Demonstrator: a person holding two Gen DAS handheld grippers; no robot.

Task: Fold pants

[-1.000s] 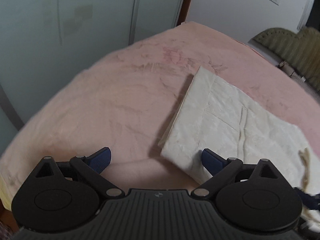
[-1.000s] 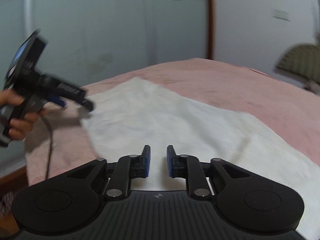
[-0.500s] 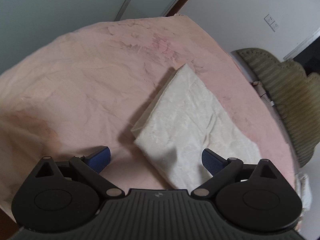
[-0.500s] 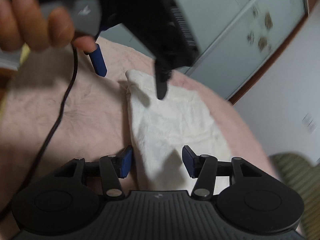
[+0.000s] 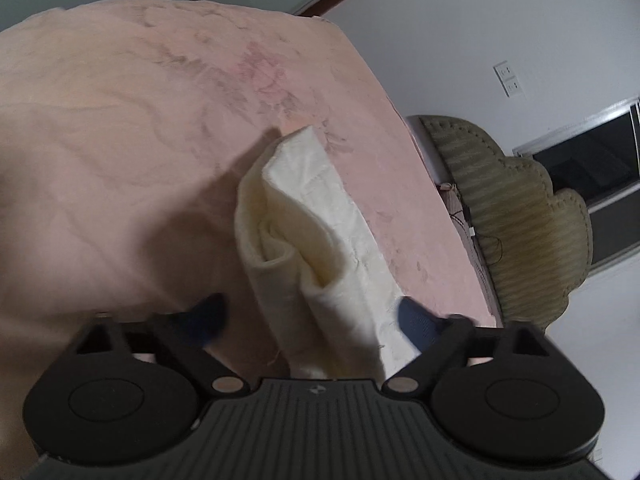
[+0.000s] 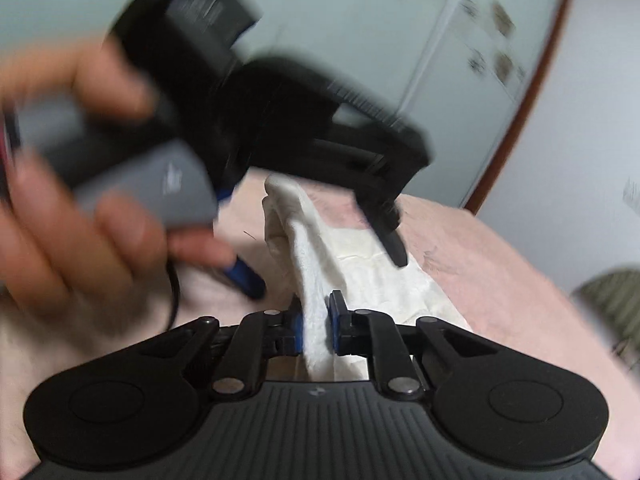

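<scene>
Between the right gripper (image 6: 316, 330) fingers, pants (image 6: 316, 320) sit pinched.

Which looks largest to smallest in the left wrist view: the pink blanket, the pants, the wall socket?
1. Blanket
2. Pants, partly hidden by the claw body and nearer the camera
3. Socket, far away, so its true size is unsure
</scene>
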